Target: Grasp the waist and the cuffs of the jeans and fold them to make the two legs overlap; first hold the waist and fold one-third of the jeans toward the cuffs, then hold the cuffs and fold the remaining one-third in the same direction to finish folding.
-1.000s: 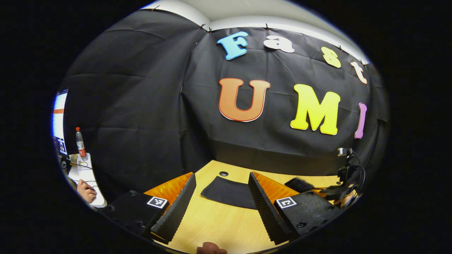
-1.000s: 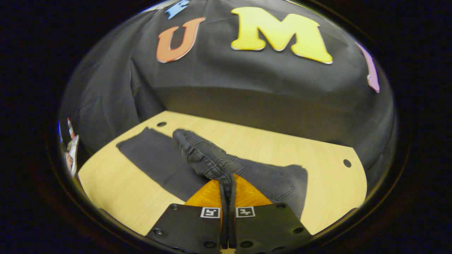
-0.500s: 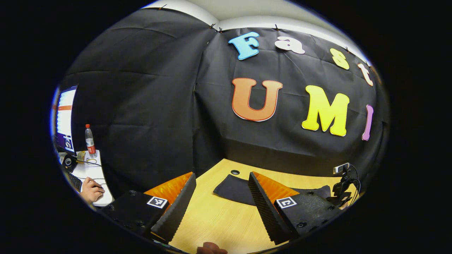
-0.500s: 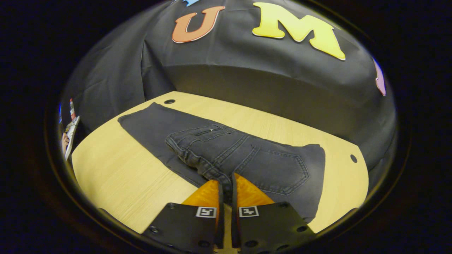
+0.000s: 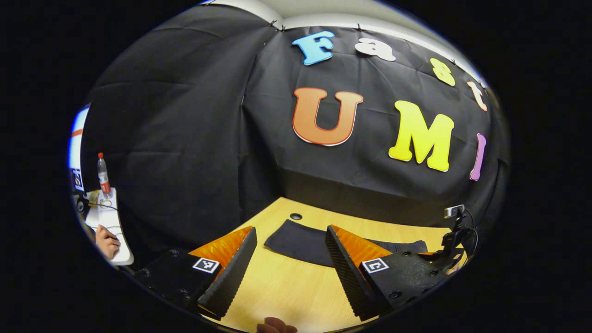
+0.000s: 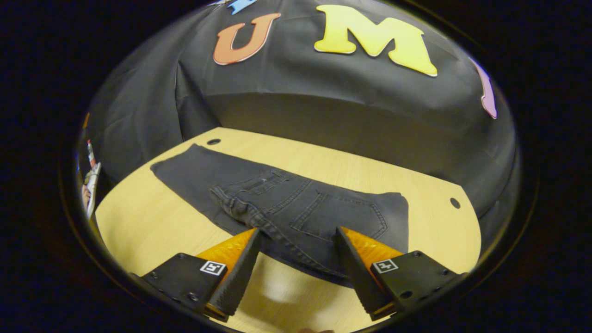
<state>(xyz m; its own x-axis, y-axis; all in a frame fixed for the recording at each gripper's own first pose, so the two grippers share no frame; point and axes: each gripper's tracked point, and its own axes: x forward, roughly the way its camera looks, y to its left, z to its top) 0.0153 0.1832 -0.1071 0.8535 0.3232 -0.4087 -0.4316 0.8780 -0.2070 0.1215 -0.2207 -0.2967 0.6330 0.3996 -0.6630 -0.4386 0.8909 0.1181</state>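
Pale wooden bench point(image 6: 152, 231) inside a booth hung with black cloth. Dark jeans point(image 6: 286, 203) lying flat across the middle of the bench, waist part already doubled over the legs, the waistband edge point(image 6: 240, 212) facing the near side. Right gripper point(image 6: 296, 252) poised just above that near edge, jaws spread wide and gripping nothing. Left gripper point(image 5: 289, 263) hovering over bare wood toward the left end, jaws equally wide and empty, the cuff end point(image 5: 296, 240) just ahead between the fingers.

Next, by the look of things: the cuff fold. Best done by bringing both grippers to the two corners of the cuff end, pinching through every layer, lifting low and carrying evenly over the folded waist. Worth keeping the long edges aligned to avoid a skewed stack.
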